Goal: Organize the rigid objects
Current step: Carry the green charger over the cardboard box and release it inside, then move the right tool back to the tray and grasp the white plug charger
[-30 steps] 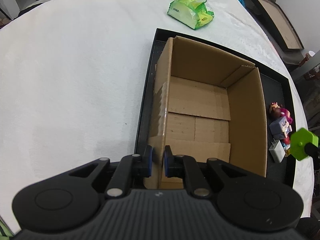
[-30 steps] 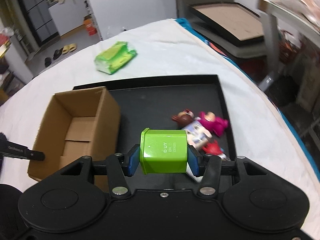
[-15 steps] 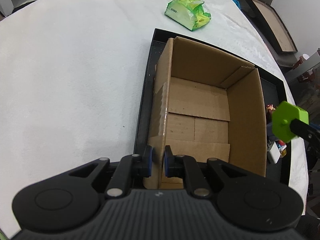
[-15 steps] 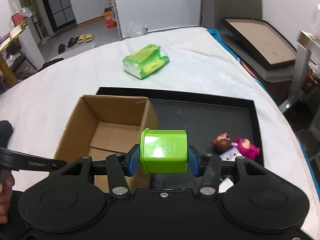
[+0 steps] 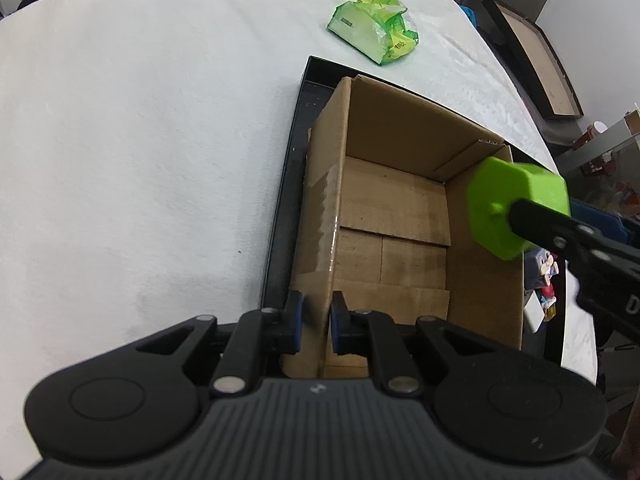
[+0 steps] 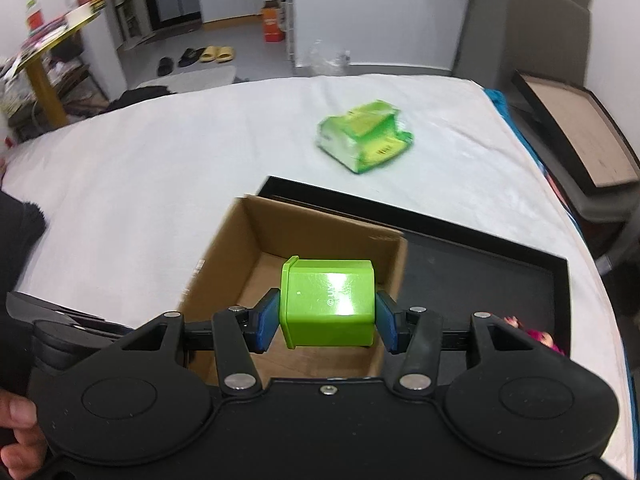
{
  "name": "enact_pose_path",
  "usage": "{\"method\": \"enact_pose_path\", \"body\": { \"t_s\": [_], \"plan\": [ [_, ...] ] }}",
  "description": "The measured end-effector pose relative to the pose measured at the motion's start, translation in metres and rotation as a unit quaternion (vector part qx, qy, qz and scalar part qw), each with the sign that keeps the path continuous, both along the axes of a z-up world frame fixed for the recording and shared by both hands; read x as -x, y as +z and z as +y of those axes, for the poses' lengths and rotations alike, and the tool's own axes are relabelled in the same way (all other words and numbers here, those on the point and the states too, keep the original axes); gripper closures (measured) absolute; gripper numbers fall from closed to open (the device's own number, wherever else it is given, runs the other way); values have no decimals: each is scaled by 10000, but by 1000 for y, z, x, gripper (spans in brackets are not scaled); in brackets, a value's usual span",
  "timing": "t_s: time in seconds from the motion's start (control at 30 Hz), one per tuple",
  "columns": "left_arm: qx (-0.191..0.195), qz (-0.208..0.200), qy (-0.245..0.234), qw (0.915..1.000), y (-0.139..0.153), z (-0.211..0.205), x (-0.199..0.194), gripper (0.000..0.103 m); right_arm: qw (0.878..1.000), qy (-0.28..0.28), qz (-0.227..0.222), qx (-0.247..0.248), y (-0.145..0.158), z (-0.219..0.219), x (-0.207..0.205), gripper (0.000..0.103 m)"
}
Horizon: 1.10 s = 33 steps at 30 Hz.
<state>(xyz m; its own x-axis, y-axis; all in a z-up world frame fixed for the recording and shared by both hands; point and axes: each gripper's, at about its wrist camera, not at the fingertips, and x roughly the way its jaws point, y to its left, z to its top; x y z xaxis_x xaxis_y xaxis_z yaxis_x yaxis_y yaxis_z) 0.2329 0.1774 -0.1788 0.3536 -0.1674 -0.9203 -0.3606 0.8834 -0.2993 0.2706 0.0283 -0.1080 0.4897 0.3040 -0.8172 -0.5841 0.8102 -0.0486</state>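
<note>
An open cardboard box [image 5: 392, 216] stands on a black tray [image 5: 280, 216]. My left gripper [image 5: 316, 322] is shut on the box's near left wall. My right gripper [image 6: 327, 320] is shut on a green hexagonal container [image 6: 328, 304] and holds it above the box's right wall; the container also shows in the left wrist view [image 5: 516, 212]. The box [image 6: 280, 256] is empty inside. Small toy figures [image 5: 544, 276] and a white block [image 5: 534, 314] lie on the tray right of the box.
A green snack packet [image 5: 374, 34] lies on the white tablecloth [image 5: 140, 160] beyond the tray [image 6: 480, 264]. A framed board [image 6: 576, 136] leans past the table's right edge. A pink toy [image 6: 540, 338] shows on the tray.
My right gripper has carried the green container up and left, from over the toys to above the box's right wall. My left gripper has kept its hold on the box wall.
</note>
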Motion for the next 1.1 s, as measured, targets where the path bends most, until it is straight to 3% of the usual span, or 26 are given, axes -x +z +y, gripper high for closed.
{"method": "enact_pose_path", "body": {
  "t_s": [0.3, 0.43, 0.67, 1.1],
  "plan": [
    [107, -37, 92, 9999, 1, 2, 3, 90, 9993, 315, -184, -56, -2, 33, -8, 53],
    [85, -22, 96, 9999, 1, 2, 2, 90, 9984, 317, -428, -172, 3, 33, -5, 31],
    [88, -24, 60, 9999, 2, 1, 1, 90, 9989, -112, -360, -266, 2, -3, -1, 30],
    [-495, -24, -51, 9988, 9, -19, 1, 87, 9950, -810, -286, -507, -6, -71, 12, 29]
  ]
}}
